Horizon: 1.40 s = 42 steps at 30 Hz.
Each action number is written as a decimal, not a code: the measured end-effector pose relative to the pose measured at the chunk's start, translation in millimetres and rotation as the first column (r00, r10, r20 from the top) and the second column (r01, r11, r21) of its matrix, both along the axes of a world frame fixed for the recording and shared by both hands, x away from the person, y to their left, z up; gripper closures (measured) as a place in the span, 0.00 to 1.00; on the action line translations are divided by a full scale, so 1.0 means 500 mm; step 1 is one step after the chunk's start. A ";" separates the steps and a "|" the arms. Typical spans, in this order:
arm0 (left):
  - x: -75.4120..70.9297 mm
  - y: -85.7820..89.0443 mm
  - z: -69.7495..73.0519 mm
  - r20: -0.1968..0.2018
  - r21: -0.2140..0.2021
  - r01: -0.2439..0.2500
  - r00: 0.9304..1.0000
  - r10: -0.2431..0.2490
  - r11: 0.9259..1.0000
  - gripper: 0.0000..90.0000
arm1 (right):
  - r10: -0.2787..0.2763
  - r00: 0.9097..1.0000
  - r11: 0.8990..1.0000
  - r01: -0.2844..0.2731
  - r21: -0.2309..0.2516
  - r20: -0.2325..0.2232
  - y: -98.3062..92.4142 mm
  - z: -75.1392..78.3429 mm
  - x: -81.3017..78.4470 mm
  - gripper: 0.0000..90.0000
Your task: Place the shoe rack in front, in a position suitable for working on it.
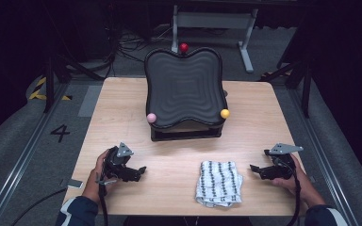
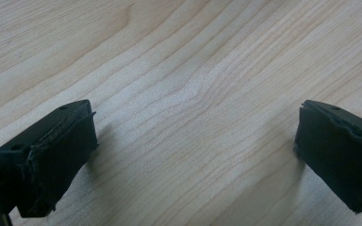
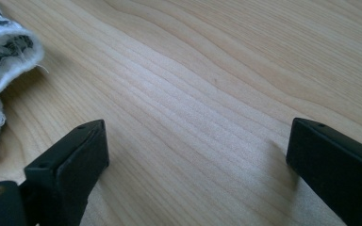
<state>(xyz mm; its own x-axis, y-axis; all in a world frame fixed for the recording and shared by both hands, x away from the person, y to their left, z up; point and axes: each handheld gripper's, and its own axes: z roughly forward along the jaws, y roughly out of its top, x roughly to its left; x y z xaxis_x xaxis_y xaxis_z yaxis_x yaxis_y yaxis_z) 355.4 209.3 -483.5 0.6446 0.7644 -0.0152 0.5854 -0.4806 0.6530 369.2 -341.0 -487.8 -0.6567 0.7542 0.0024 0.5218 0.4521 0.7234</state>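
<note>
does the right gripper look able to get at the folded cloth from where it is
Probably yes: the right gripper rests open on the table beside the cloth, jaws pointing at it, with bare wood between them.

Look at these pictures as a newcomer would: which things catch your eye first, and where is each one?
A large black wavy tray stands tilted at the far middle of the wooden table, with a red ball at its top edge, a pink ball at its lower left corner and a yellow ball at its lower right. Near the front edge lies a folded black-and-white patterned cloth, between the left hand-held gripper and the right hand-held gripper, both open.
</note>
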 end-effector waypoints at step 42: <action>0.007 0.006 0.001 -0.002 0.002 0.089 0.996 -0.089 0.996 0.00 | 0.109 0.991 0.992 -0.113 0.056 0.072 0.064 0.078 -0.075 0.21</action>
